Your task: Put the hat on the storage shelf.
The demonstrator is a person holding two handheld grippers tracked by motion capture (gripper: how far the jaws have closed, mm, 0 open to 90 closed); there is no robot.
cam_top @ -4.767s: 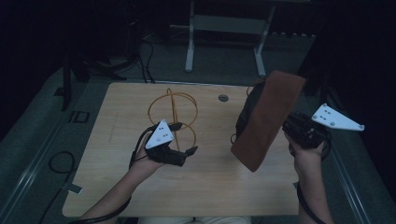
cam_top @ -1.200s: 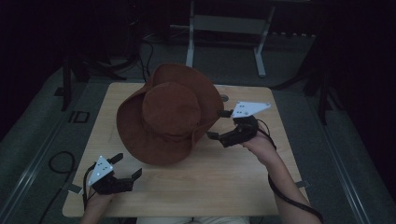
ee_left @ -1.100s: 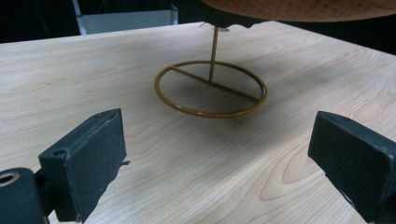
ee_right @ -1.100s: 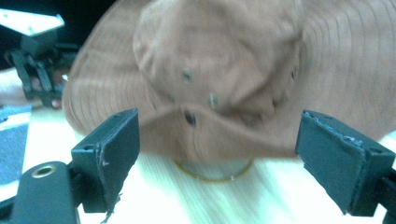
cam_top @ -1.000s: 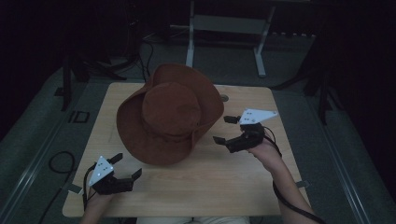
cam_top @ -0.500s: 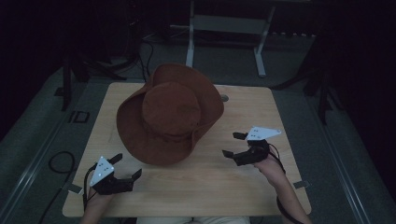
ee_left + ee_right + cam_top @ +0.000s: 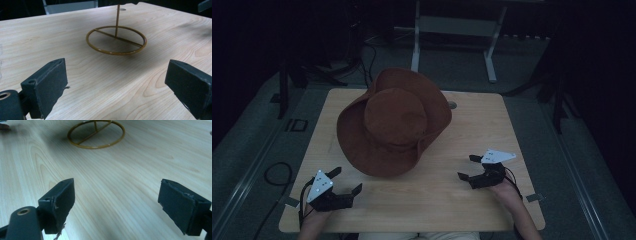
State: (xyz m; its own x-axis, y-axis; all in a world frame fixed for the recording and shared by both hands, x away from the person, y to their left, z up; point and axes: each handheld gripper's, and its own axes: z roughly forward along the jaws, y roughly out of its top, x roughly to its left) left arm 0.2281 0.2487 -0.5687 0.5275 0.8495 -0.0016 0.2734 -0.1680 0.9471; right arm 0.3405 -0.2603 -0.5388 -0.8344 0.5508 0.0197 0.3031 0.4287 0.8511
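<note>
Ahead of and between my two tools, a brown wide-brimmed felt hat [image 7: 394, 122] sits on a thin brass-coloured wire stand [image 7: 116, 40]. Left tool [image 7: 346, 181] and right tool [image 7: 466, 167] rest wide open, empty, on the pale wooden surface [image 7: 437, 195]. No readable writing.

— Report on the left gripper view.
— The left gripper [image 7: 117, 82] has its two black jaws set wide apart, with nothing between them. Beneath lies a light wooden table [image 7: 100, 85].
— Anything further off?
— A brass-coloured wire stand [image 7: 116, 40]: a round ring base with a bar across it and a thin upright rod rising from the middle, out of the top of the picture. It stands well apart from the jaws.
</note>
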